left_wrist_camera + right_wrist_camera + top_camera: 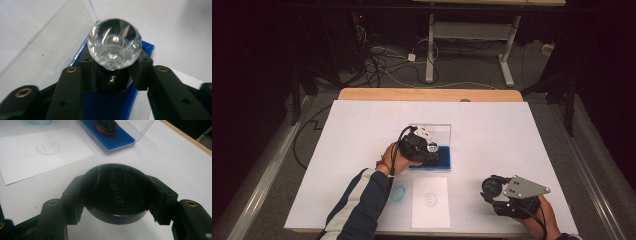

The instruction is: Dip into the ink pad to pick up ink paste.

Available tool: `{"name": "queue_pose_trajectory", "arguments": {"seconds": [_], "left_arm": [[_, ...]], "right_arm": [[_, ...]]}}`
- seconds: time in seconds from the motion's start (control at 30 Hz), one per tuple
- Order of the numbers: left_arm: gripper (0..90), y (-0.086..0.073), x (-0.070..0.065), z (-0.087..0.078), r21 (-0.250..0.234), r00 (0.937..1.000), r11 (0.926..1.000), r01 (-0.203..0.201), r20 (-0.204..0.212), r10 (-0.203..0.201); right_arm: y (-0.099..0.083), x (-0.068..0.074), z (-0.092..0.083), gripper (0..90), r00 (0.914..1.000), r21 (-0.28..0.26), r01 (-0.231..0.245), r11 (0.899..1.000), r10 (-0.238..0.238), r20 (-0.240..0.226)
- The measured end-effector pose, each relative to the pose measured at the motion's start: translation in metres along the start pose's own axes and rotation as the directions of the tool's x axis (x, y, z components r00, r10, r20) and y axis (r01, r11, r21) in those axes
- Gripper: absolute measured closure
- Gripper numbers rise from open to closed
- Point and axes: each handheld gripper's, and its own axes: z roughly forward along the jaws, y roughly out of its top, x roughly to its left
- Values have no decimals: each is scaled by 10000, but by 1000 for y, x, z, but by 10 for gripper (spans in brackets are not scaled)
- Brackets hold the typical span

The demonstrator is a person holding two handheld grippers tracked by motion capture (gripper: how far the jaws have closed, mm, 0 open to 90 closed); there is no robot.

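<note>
A round stamp with a clear faceted knob (114, 45) and a black body stands on a blue ink pad (105, 106) in a clear case. My left gripper (113, 68) is shut on the stamp's black body just below the knob. From above, that left gripper (431, 151) sits over the ink pad (443, 162) at mid table. My right gripper (117, 195) is shut on a round black cap (116, 192), held just above the table. In the high view the right gripper (492, 190) and cap (490, 187) are near the front right.
A white sheet (430, 205) bearing a round blue stamp print (430, 199) lies at the front edge, with a blue smudge (398, 193) on the table cover to its left. The case's clear lid (437, 131) stands open behind the pad. The wooden table edge (427, 94) runs along the far side.
</note>
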Motion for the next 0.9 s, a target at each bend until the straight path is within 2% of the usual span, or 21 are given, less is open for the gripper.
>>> {"name": "queue_pose_trajectory", "arguments": {"seconds": [0.07,0.1,0.27,0.33,0.5,0.53,0.6,0.67,0.73,0.8,0.9], "left_arm": [[721,1,0,-1,-182,10000,9998,75,47,-74],[720,1,0,0,-97,10000,10000,-22,87,23],[705,1,1,-1,-104,9999,9999,66,78,-65],[652,0,2,-1,-226,9995,9996,185,269,-179],[472,2,0,-4,-550,9994,9982,252,242,-239],[475,2,0,-4,-514,9992,9984,224,335,-207],[473,3,-1,-5,-502,9996,9986,154,250,-142],[518,4,-1,-6,-390,9994,9991,135,324,-122],[530,4,-2,-7,-159,10000,9999,20,73,-19],[529,3,-1,-11,-124,10000,9999,65,-68,-66],[518,2,0,-13,47,10000,10000,10,81,-11]], "right_arm": [[0,0,1,379,10000,37,-16,10000,16,-24],[0,0,1,379,10000,42,0,10000,1,-42],[0,1,1,379,10000,23,49,10000,-48,-87],[0,1,1,379,9999,49,40,10000,-40,-107],[0,1,2,379,9999,56,93,9999,-92,-144],[0,1,2,378,9999,61,77,10000,-77,-136],[0,1,2,378,9999,59,65,10000,-64,-140],[0,2,2,378,9998,63,68,10000,-67,-176],[0,2,3,378,9998,105,95,9999,-94,-183],[0,2,2,378,9998,93,91,9999,-89,-188],[-1,1,2,378,9998,106,64,9999,-62,-199]]}}
